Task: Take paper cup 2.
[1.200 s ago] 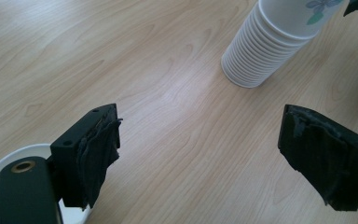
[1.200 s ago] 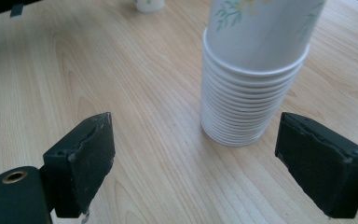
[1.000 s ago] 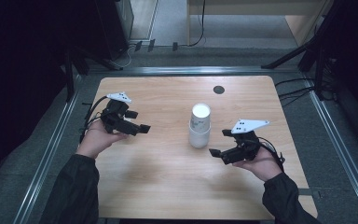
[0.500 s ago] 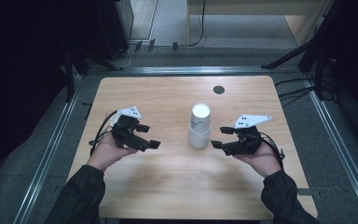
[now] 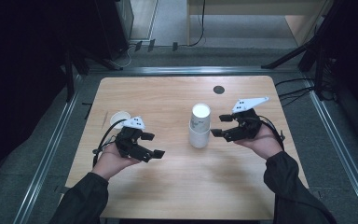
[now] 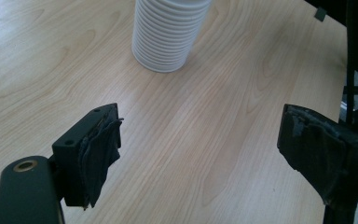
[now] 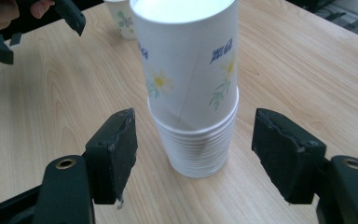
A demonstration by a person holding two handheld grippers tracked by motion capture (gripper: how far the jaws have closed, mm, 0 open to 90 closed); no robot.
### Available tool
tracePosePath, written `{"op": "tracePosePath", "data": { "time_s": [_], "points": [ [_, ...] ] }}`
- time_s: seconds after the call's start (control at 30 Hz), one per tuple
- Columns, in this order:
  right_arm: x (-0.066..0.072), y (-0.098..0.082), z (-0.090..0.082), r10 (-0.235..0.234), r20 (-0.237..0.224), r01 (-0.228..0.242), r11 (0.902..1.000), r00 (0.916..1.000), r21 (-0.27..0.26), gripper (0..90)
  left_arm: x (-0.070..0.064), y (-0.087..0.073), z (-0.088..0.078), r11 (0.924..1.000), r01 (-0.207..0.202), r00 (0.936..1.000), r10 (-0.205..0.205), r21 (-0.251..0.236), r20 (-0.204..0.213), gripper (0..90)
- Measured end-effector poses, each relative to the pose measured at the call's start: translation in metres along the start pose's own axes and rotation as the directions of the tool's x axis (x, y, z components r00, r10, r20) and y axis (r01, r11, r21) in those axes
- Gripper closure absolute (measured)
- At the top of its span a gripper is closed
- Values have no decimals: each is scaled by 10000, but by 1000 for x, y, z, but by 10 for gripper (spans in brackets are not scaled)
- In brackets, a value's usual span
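1. Pale wooden worktop (image 5: 168, 98), metal rails along its sides, grey floor and dark room beyond.
2. Stack of cups (image 5: 199, 126) upright mid-worktop; single cup (image 5: 119, 117) far left.
3. Left tongs (image 5: 151, 144) apart, empty, left of stack.
4. Right tongs (image 5: 218, 125) just reopening, apart, just right of stack, not touching.

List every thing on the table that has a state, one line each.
Stack of paper cups: upside down, standing, nested, ungripped.
Single paper cup: upright, apart from the stack.
Left gripper: open, nothing between its jaws.
Right gripper: open, jaws just reopening, flanking the stack without touching.
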State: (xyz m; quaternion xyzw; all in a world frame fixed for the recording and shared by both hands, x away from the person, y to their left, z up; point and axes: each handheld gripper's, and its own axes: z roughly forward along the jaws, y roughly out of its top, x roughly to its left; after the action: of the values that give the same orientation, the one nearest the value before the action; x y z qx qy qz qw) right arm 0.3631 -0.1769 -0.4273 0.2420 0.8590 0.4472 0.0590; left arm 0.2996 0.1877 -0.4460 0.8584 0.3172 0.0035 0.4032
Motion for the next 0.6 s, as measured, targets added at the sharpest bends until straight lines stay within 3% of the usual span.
{"op": "tracePosePath", "data": {
  "time_s": [0.3,0.5,0.6],
  "points": [
    [-8,28,11,-384,-362,414,9955,9986,858,267,-1,-2,2,9999,-75,10000,75,71,40,135],
    [-7,51,21,-815,-547,890,9843,9952,1523,210,-3,-2,3,9988,-410,9991,409,263,64,135],
    [-7,60,28,-974,-711,1099,9733,9927,2016,207,-4,-1,3,9984,-475,9988,471,295,159,135]
  ]
}}
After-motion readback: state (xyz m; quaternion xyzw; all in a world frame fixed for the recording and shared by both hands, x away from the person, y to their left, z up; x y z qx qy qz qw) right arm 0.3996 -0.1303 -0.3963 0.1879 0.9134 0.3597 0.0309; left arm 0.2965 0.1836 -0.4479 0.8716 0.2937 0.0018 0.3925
